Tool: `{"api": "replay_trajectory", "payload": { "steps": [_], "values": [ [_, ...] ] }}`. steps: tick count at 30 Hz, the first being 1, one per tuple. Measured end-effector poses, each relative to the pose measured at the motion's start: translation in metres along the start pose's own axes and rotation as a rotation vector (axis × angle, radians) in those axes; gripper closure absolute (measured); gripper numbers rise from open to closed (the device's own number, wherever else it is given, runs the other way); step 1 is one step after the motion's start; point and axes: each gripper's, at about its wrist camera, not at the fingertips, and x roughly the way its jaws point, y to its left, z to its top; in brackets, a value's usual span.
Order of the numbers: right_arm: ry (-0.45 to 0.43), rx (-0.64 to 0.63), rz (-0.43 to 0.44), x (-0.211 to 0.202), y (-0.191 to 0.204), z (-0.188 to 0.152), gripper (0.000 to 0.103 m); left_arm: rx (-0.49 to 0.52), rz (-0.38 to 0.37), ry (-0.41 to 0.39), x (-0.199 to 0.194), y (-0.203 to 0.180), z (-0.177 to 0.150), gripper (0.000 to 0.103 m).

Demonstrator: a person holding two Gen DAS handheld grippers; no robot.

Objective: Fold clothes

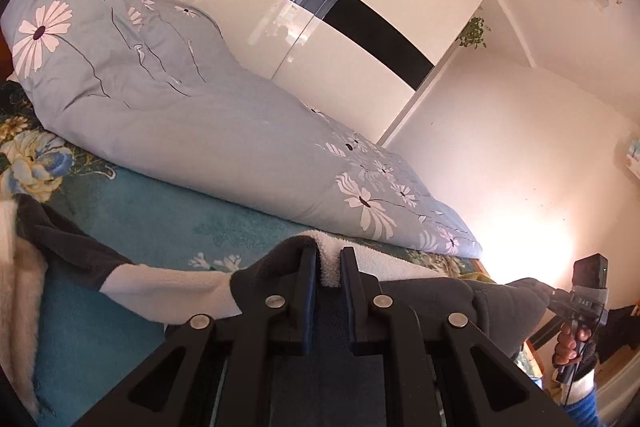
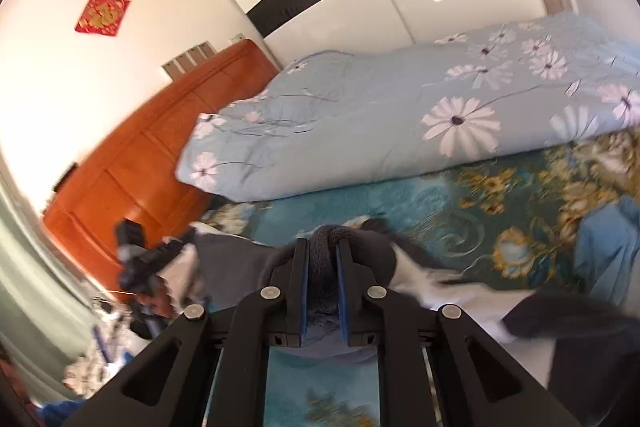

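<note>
Bedroom, teal floral bedspread (image 2: pixel 400 195) | dark-and-white fleece garment (image 1: pixel 168 291) hanging above bed | left gripper (image 1: pixel 329 269) pinching its edge | right gripper (image 2: pixel 322 259) pinching another edge | no fold visible yet, folding all left

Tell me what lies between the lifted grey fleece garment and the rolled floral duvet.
Only bare teal floral bedspread separates the dark grey and white fleece garment from the pale blue daisy-print duvet; both wrist views show this.

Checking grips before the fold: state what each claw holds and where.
Both claws, left and right, pinch the dark grey fleece garment at its fluffy edge.
</note>
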Motion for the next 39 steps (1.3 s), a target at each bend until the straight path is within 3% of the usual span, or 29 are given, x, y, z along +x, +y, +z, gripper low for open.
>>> {"api": "replay_trajectory", "payload": {
  "steps": [3,6,10,15,16,18,20,23,27,32,34,36,39],
  "values": [
    [0.106,0.092,-0.118,0.051,-0.038,-0.017,0.091,0.003,0.122,0.11,0.051,0.013,-0.015,0.091],
    [0.217,0.215,-0.16,0.101,-0.081,-0.049,0.091,-0.076,0.164,0.202,0.087,0.039,-0.043,0.091],
    [0.262,0.284,-0.158,0.125,-0.11,-0.07,0.09,-0.109,0.16,0.223,0.08,0.047,-0.075,0.093],
    [0.215,0.196,-0.171,0.114,-0.098,-0.067,0.081,0.054,0.161,0.182,0.038,0.005,-0.089,0.088],
    [0.205,0.166,-0.183,0.11,-0.093,-0.068,0.076,0.094,0.153,0.189,0.029,-0.005,-0.097,0.086],
    [0.179,0.127,-0.208,0.099,-0.082,-0.072,0.052,0.164,0.144,0.229,0.018,-0.022,-0.118,0.066],
    [0.158,0.105,-0.216,0.087,-0.071,-0.08,0.044,0.226,0.123,0.302,0.017,-0.035,-0.146,0.051],
    [0.155,0.117,-0.168,0.07,-0.059,-0.096,0.043,0.256,0.127,0.398,0.028,-0.043,-0.181,0.047],
    [0.154,0.139,-0.117,0.048,-0.047,-0.12,0.043,0.191,0.225,0.453,0.047,-0.035,-0.204,0.047],
    [0.16,0.138,-0.09,0.027,-0.039,-0.149,0.043,0.242,0.319,0.416,0.049,-0.05,-0.216,0.049],
    [0.159,0.153,-0.078,0.021,-0.041,-0.159,0.043,0.281,0.36,0.401,0.047,-0.059,-0.221,0.057],
    [0.158,0.18,-0.057,0.018,-0.044,-0.168,0.043,0.295,0.37,0.388,0.043,-0.068,-0.223,0.082],
    [0.163,0.223,-0.021,0.013,-0.049,-0.179,0.043,0.258,0.351,0.373,0.034,-0.071,-0.223,0.084]
  ]
}}
